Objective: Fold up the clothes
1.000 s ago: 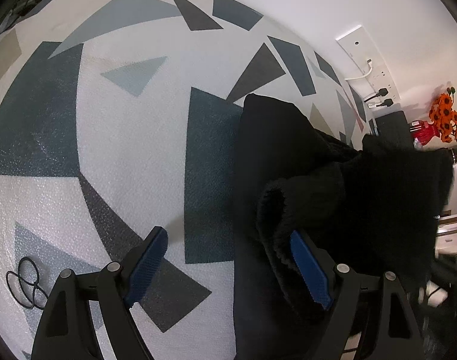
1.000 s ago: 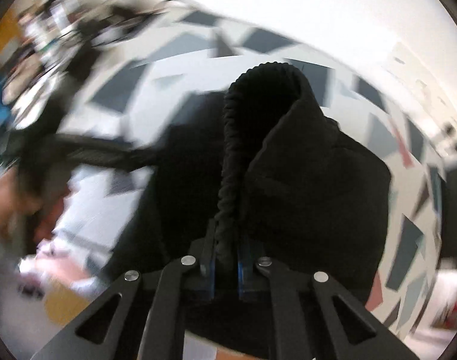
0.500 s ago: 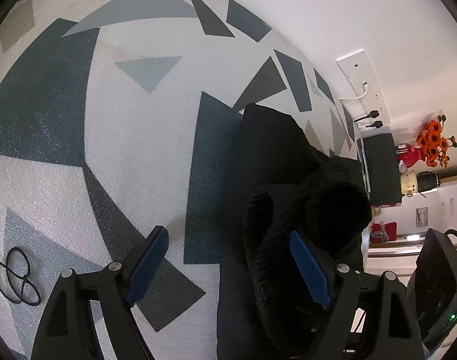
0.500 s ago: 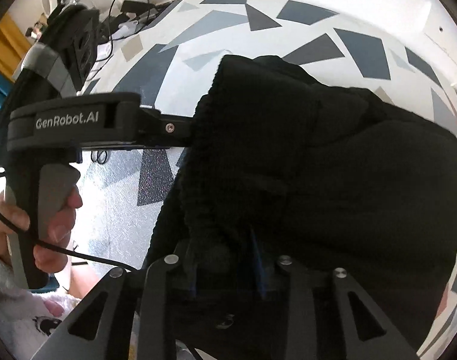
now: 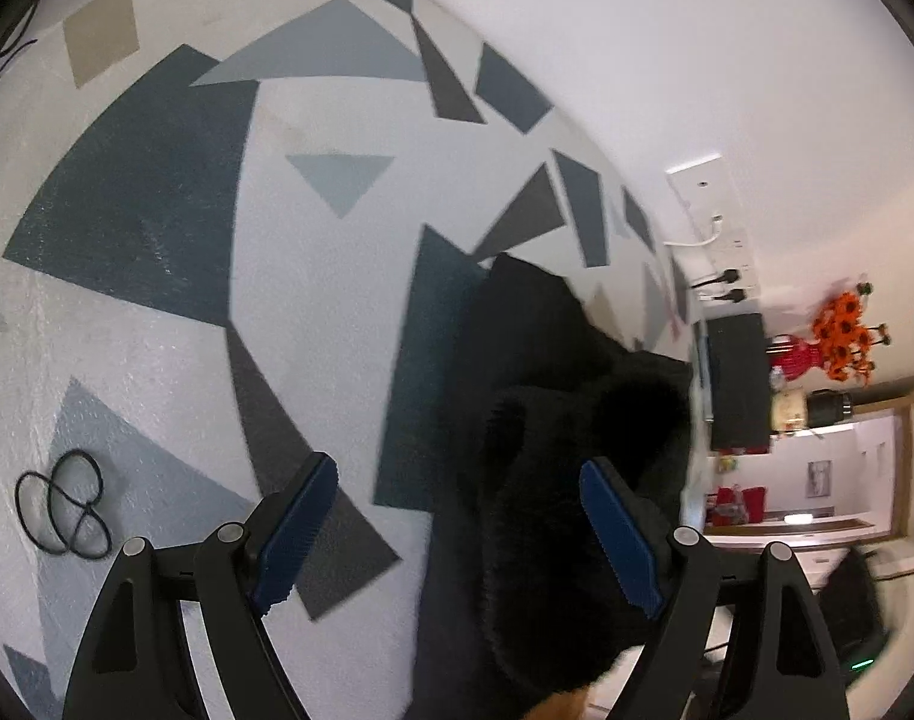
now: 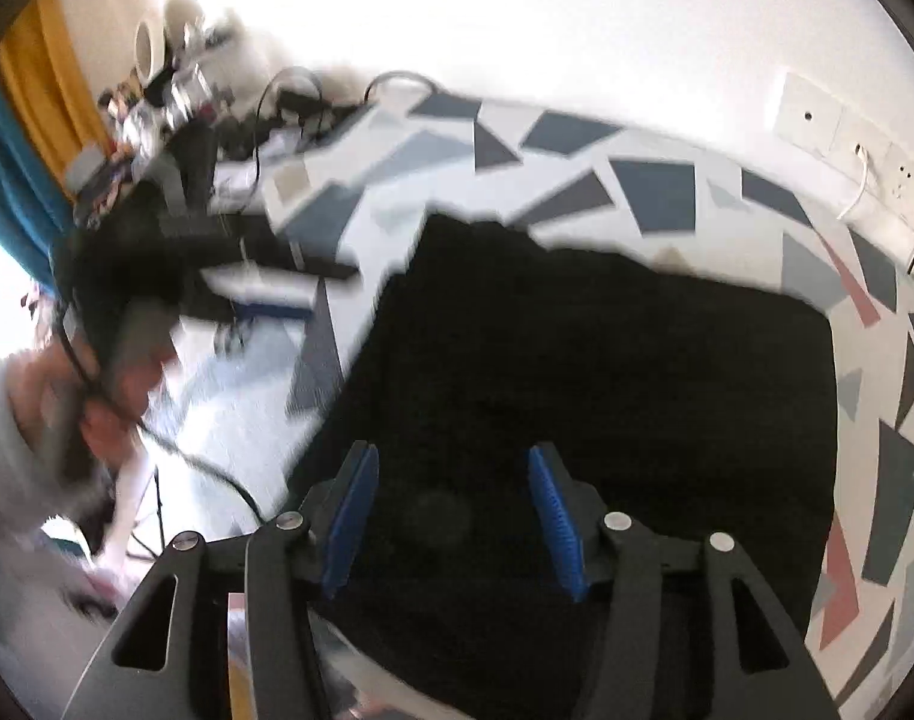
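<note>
The black knit garment (image 6: 607,372) lies spread on the patterned surface (image 5: 312,312) with grey and blue triangles, its far edge close to the white wall (image 5: 667,60) and its left edge running diagonally down toward me in the right wrist view. To the left of it there is plenty of bare patterned surface, open all the way to a loop of black bands (image 5: 60,501) near the left rim. My right tongs (image 6: 450,498) point steeply down over the near part of the garment, jaws opening, blue pads clear of the cloth on both sides, nothing pinched between them. My left tongs (image 5: 457,528) stand wide, released, angled down at the garment's left border: one pad hangs over the bare surface, the other sits against a bunched, raised roll of black knit, and I cannot tell whether it actually touches. My left hand (image 6: 105,396) on the grip is a blur at the left edge of the right wrist view. The garment's near end is cut off behind both sets of tongs, and its folds are too dark to read. Sockets with plugged cables (image 5: 724,279) line the wall past the far corner.
</note>
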Demonstrator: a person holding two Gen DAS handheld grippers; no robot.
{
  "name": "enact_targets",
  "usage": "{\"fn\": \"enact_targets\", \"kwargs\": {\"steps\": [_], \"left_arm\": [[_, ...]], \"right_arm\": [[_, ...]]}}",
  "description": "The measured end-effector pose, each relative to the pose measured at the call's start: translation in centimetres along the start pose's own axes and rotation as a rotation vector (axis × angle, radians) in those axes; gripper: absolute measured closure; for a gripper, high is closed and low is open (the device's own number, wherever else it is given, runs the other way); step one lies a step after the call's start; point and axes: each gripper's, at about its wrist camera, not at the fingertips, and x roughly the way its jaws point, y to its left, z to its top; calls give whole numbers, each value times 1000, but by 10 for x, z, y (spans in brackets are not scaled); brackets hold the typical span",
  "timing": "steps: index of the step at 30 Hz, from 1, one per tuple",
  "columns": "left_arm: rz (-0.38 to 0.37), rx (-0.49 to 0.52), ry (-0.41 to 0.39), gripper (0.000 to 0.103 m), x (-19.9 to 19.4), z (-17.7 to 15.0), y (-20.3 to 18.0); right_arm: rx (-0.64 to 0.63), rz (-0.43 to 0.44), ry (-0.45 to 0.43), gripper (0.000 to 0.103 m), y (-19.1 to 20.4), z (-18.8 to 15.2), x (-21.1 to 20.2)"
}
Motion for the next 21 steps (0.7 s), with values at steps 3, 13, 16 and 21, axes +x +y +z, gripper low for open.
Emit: {"fn": "enact_targets", "kwargs": {"steps": [3, 13, 16, 21], "left_arm": [[-44, 5, 25, 20, 0, -1, -8], [-74, 11, 112, 20, 14, -15, -17], [-83, -1, 126, 20, 18, -17, -17], [-85, -2, 143, 20, 22, -18, -20]], "right_arm": [[-24, 65, 23, 47, 4, -17, 4], [-330, -88, -4, 34, 59, -42, 25], [-335, -158, -18, 34, 54, -42, 31], [-433, -157, 27, 29, 66, -43, 38]]}}
